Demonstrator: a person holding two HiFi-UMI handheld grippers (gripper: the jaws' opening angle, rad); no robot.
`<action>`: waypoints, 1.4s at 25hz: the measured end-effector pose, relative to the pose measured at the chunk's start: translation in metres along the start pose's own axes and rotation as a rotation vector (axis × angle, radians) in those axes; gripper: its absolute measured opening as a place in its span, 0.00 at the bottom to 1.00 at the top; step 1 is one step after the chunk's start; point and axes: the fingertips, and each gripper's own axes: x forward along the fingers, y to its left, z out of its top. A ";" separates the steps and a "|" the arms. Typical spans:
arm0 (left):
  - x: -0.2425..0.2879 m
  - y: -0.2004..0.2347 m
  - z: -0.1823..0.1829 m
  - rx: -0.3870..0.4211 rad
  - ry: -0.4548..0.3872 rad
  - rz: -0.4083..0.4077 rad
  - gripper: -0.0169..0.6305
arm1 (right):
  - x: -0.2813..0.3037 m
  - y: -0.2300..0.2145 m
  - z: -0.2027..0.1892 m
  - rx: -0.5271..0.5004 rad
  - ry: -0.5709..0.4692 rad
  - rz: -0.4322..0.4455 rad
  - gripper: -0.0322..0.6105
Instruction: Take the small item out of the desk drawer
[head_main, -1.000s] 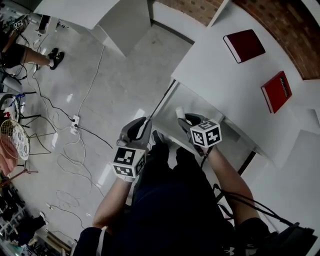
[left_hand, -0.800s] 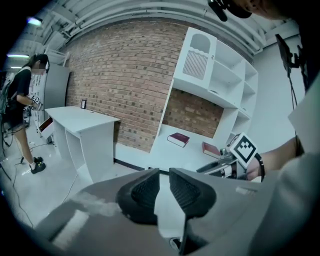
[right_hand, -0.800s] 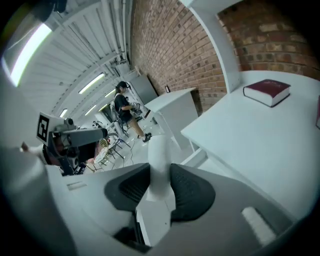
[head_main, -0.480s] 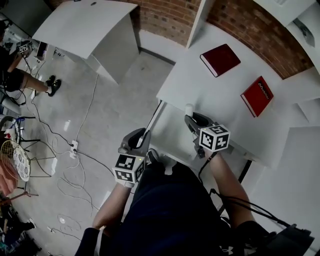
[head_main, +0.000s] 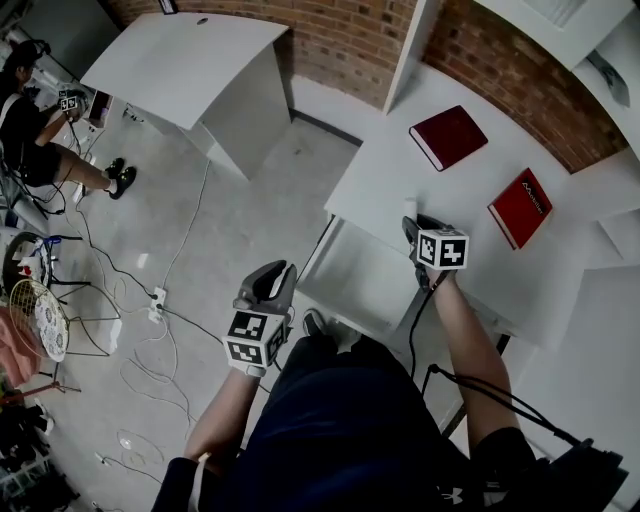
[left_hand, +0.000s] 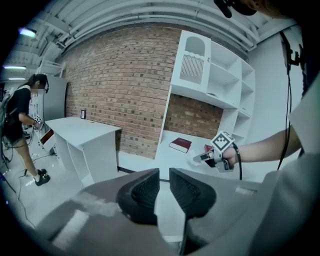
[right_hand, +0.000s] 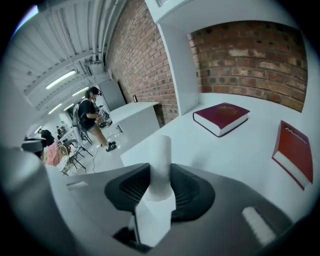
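The white desk (head_main: 400, 180) fills the upper right of the head view, with its drawer (head_main: 365, 280) standing open at centre. Over the desktop right of centre, the right gripper (head_main: 412, 213) pinches the small white item (right_hand: 161, 160). At lower centre-left, the left gripper (left_hand: 164, 190) is empty, its jaws slightly parted.

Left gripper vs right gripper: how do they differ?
The right gripper is shut on a small white item; the left gripper holds nothing, jaws slightly apart. The right gripper is above the white desk; the left gripper is over the floor beside it. Both carry a marker cube.
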 end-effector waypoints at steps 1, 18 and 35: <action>-0.001 0.003 -0.002 -0.004 0.004 0.006 0.13 | 0.005 -0.005 -0.002 -0.008 0.026 -0.013 0.26; -0.014 0.033 -0.016 -0.069 0.043 0.071 0.13 | 0.064 -0.021 -0.025 -0.102 0.275 -0.103 0.26; -0.006 0.012 -0.017 -0.040 0.019 0.036 0.13 | 0.025 -0.016 0.013 -0.166 0.089 -0.083 0.40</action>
